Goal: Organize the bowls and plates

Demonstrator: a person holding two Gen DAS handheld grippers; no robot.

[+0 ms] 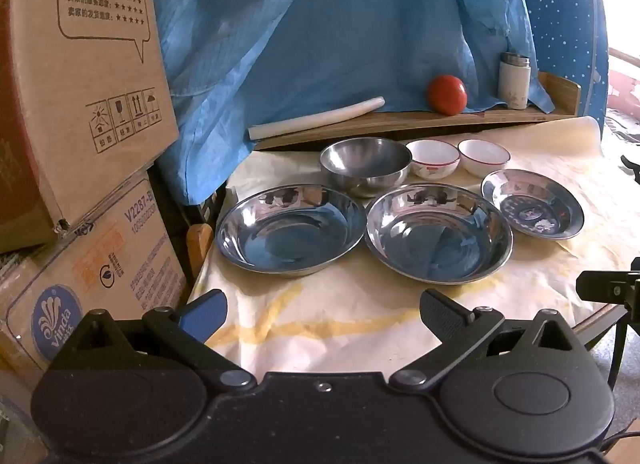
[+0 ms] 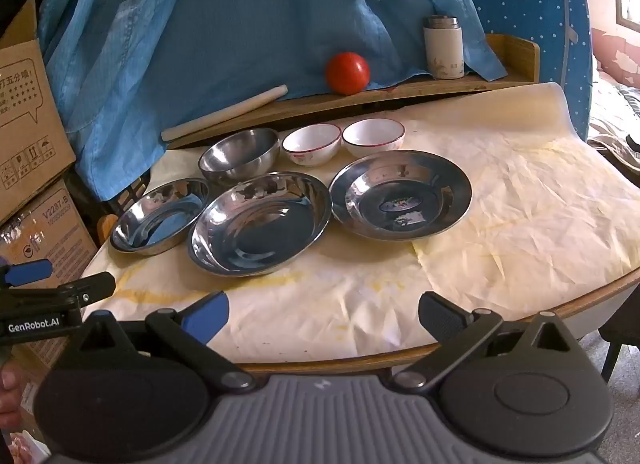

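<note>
Now we hold both grippers, left gripper (image 1: pixel 322 316) and right gripper (image 2: pixel 322 314), fingers wide apart and empty, with the steel plates (image 2: pixel 260 224) and bowls (image 2: pixel 312 144) lying farther off on the table (image 2: pixel 520 224).

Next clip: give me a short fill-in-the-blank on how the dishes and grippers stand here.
1. The small white ceramic bowls number ____.
2. The deep steel bowl stands ____ the two white ones.
3. The round red tomato rests on the wooden ____.
4. The left gripper and right gripper are both ____.

Missing: two; beside; shelf; open
</note>
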